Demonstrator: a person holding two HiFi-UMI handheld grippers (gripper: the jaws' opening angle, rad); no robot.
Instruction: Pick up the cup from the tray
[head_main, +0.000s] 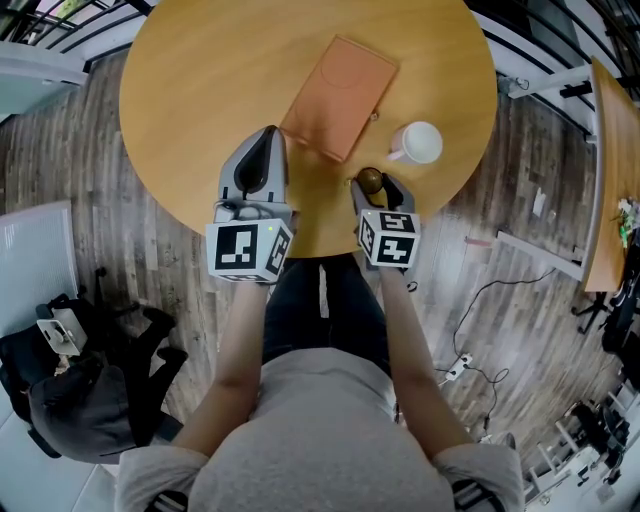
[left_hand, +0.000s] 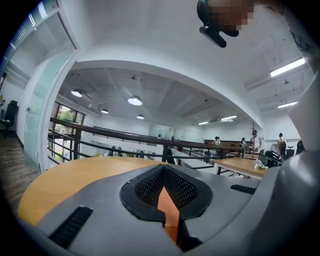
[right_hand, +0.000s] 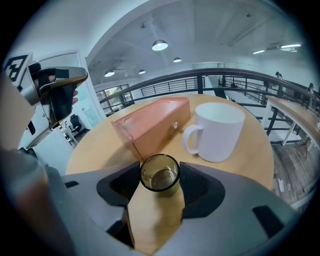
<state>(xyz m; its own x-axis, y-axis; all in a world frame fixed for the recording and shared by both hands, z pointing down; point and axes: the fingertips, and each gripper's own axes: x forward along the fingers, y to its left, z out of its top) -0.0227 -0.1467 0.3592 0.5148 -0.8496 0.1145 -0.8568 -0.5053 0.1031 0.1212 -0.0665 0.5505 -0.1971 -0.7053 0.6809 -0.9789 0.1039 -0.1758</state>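
- right gripper view shows the right gripper (right_hand: 160, 179) with its jaws clamped on a small dark glass cup (right_hand: 159, 172), which is off the tray, at the near edge of the table (head_main: 200, 80).
- left gripper (left_hand: 162, 170) jaws are pressed together with nothing between them.
- a white mug (right_hand: 218, 132) stands just past the cup.
- the pink tray (right_hand: 150, 125) lies left of the mug, near it.

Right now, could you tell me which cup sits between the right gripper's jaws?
The small dark glass cup; the white handled mug stands apart, farther back.
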